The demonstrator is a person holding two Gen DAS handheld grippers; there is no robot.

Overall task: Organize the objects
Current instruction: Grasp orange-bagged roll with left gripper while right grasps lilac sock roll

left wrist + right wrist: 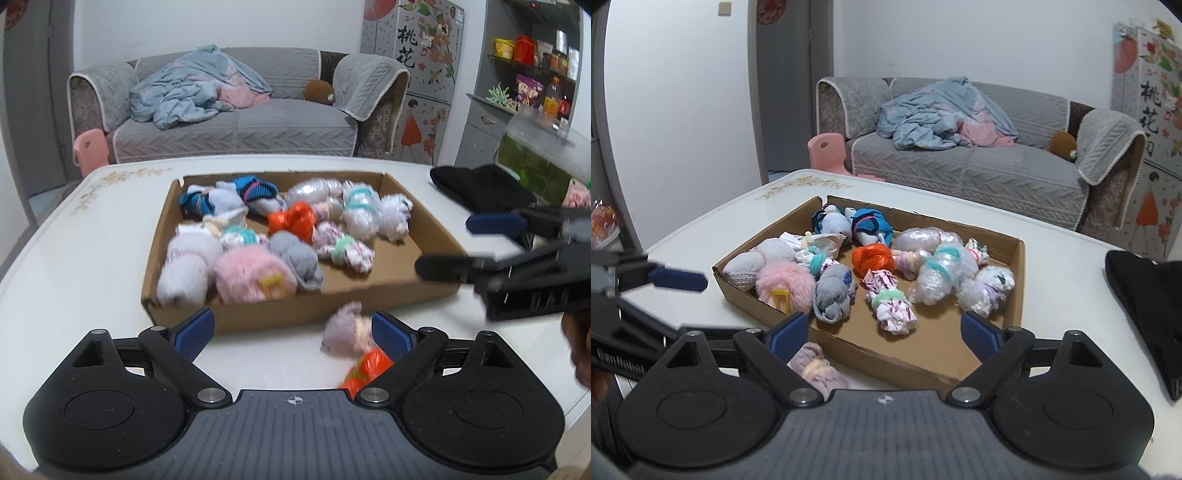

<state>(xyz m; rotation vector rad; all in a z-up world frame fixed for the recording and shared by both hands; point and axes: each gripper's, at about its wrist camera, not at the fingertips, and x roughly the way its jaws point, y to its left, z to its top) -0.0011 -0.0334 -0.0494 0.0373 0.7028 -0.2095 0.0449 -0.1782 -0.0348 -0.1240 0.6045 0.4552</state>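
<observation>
A shallow cardboard tray (295,314) (1021,266) on the white table holds several rolled socks and bundles, among them an orange one (291,219) (871,258), a pink fluffy one (255,275) (785,282) and a grey one (295,260) (833,291). A lilac sock roll (345,326) (820,369) lies on the table in front of the tray, beside an orange bundle (365,371). My left gripper (293,334) is open, its right finger next to the lilac roll. My right gripper (884,330) is open and empty over the tray's near edge; it also shows in the left wrist view (454,245).
A black cloth (480,186) (1145,295) lies on the table to the right of the tray. A grey sofa (236,122) with a blue blanket stands behind the table, with a pink stool (825,151) at its left. Shelves with food stand at the far right (532,74).
</observation>
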